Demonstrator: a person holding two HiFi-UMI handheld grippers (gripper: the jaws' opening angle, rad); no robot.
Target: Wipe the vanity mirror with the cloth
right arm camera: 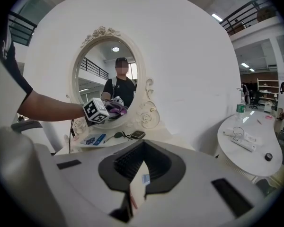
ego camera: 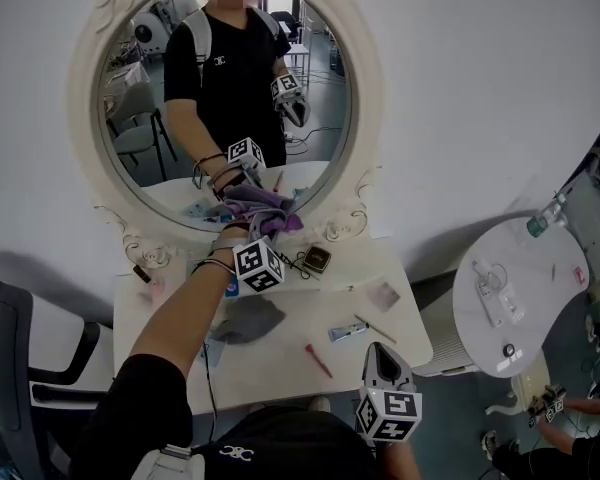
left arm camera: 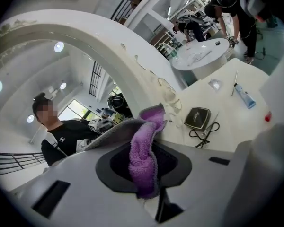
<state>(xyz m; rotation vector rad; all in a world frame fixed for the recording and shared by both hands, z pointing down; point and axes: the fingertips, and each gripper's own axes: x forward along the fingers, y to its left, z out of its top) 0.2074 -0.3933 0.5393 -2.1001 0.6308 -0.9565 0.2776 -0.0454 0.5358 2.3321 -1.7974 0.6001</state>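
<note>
The fluffy purple cloth (ego camera: 265,208), grey-edged and bunched, is clamped in the left gripper (ego camera: 252,230) and pressed against the lower glass of the vanity mirror (ego camera: 325,118). The right gripper (ego camera: 382,360), well apart from it, seems closed on nothing.

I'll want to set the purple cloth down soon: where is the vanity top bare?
Bare: the front strip between grey rag and red stick; the right corner behind the packet. Crowded under the mirror, round the compact and left gripper.

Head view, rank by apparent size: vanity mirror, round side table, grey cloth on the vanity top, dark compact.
1. vanity mirror
2. round side table, farther from the camera
3. grey cloth
4. dark compact, clearly smallest
</note>
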